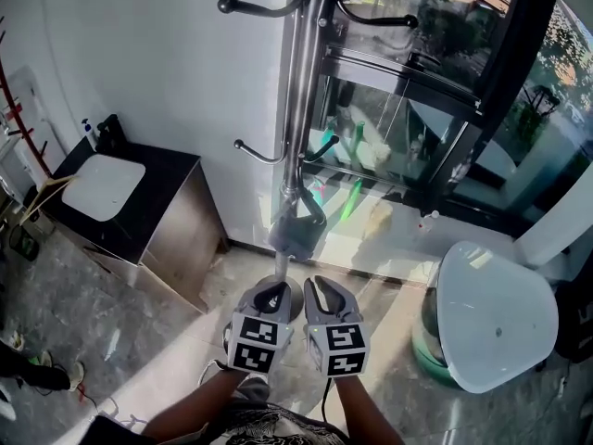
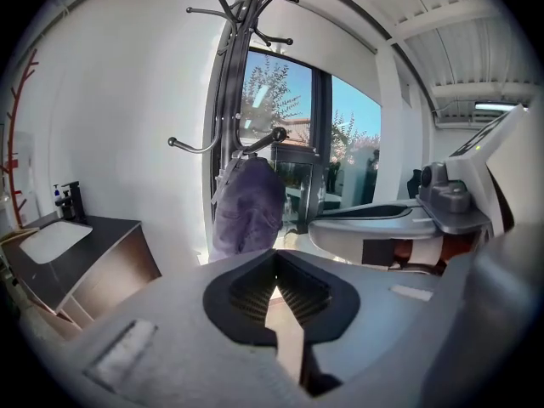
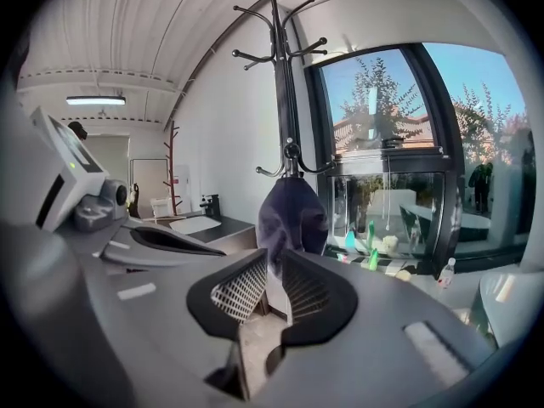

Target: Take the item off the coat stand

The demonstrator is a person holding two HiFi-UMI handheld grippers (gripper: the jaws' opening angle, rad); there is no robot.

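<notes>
I see the coat stand [image 1: 295,109] upright on the floor against the white wall, just beside the window [image 1: 445,82]. The item [image 1: 296,228], a dark purple-grey cloth bag, hangs from a low hook [image 3: 292,153] on the pole, sagging straight down, still on the stand. Both grippers sit side by side below and in front of it, pointing at it, near but not touching. The left gripper [image 1: 270,297] has its ribbed pads pressed together at the tips with nothing between them; in the left gripper view the bag hangs above and just left of the tips. The right gripper [image 1: 326,297] has its jaws a little apart, a narrow gap between the pads, and nothing caught in it; in the right gripper view the bag hangs straight ahead, beyond the tips and in line with that gap. Off to my left a dark worktop [image 1: 157,170] stands against the wall with a white basin [image 1: 102,185] set in it, well apart from the stand.
</notes>
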